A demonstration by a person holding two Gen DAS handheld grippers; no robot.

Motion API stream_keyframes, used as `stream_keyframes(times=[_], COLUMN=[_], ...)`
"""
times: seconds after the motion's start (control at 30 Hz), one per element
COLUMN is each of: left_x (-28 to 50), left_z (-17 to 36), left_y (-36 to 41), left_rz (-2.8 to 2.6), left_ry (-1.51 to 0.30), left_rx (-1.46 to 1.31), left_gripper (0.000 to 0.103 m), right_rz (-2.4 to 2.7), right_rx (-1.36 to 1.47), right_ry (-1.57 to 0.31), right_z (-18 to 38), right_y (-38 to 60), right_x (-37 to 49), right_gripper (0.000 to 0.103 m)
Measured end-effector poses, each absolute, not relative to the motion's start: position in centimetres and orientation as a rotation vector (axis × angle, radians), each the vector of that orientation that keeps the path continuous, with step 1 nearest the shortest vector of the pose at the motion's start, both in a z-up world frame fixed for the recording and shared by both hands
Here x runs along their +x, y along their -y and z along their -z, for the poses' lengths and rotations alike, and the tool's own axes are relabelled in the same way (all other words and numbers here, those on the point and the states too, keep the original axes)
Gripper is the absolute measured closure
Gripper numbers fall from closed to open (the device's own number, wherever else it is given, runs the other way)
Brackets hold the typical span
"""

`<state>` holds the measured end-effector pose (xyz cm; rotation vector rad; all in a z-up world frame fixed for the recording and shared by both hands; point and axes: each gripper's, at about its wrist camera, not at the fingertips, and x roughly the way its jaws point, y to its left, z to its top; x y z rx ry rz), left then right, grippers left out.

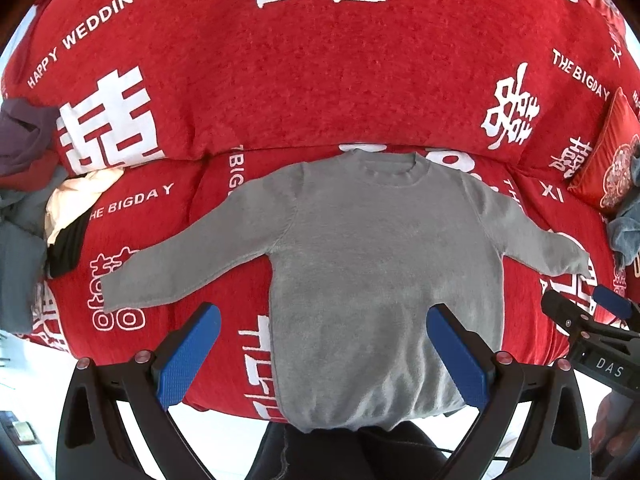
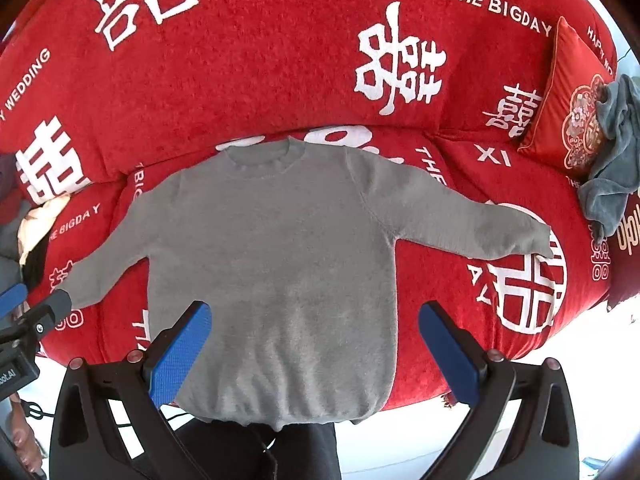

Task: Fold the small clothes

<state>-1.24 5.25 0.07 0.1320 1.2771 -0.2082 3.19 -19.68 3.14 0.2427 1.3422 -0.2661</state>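
A pile of clothes sits at the sofa's left end; the left gripper hovers spread over the grey sweater, laid flat with sleeves out; the right gripper also gapes empty

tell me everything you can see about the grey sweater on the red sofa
The grey sweater is a small, soft knit with a ribbed round neck and gathered hem. It lies flat on the red sofa cover, neck toward the backrest, both long sleeves spread outward, hem hanging slightly over the seat's front edge. Neither gripper touches it; it is unfolded.
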Motion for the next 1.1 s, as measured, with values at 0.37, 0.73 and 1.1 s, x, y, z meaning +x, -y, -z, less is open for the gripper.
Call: stream_keyframes(times=[0.37,0.73,1.1], left_x=[-0.8,-0.9,-1.2], left_z=[-0.5,-0.5,-1.2], left_y=[-5.8,-6.2,-6.1], left_rz=[0.189,0.143,0.102], left_ry=[-1.271,-1.284,-1.284], left_rx=[0.104,0.085,0.074], left_gripper=[0.000,0.000,0.000], right_rz=[0.242,0.199,0.164], right_rx=[0.211,0.194,0.186], right_ry=[-1.346,-1.362,-1.361], right_z=[-3.5,-3.5,-3.7], right_y=[19.2,19.3,20.1], right_x=[3.6,4.0,4.3], right_gripper=[0.000,0.000,0.000])
